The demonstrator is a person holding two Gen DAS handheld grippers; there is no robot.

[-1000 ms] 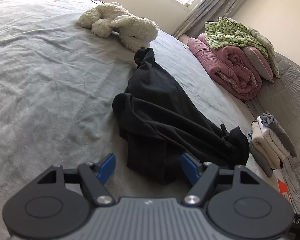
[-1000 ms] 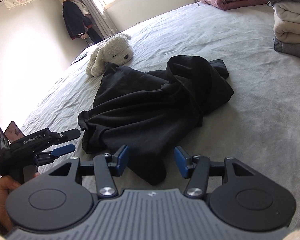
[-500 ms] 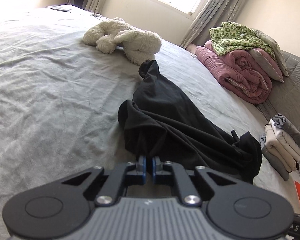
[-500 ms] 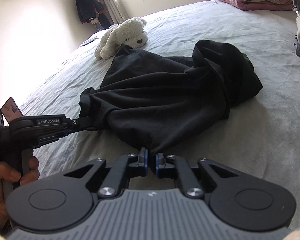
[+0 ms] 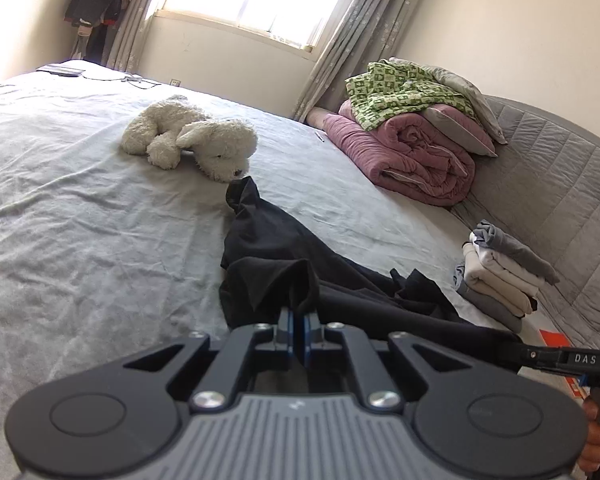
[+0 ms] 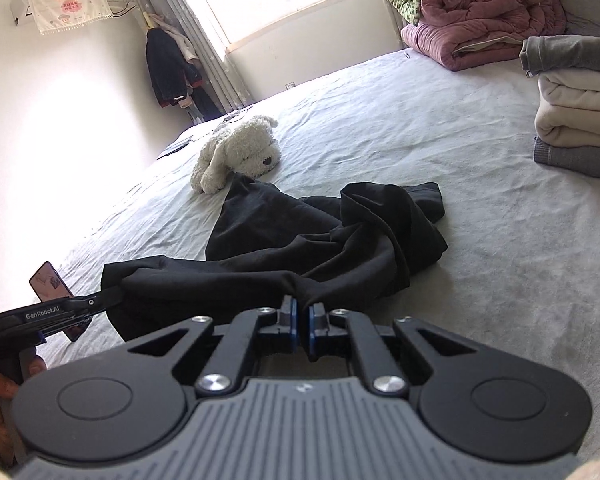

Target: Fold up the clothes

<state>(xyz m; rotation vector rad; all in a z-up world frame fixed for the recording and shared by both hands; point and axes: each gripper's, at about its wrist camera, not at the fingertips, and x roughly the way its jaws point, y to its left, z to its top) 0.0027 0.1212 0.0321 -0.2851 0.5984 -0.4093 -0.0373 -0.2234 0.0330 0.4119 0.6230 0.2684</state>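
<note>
Both claws, left claw (image 5: 299, 324) and right claw (image 6: 302, 326), pinch black garment (image 6: 300, 248) edges, level.

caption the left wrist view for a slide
Left tongs shut on black garment on bed, plush dog beyond.

"GenRobot.AI" is printed on the left gripper (image 6: 112, 300), and "DAS" is read on the right gripper (image 5: 516, 346).

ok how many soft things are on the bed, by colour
black: 1, the garment held by both tongs
white: 1, plush dog
pink: 1, quilt
green: 1, blanket
folded stack: 1, grey and cream
total: 5
</note>
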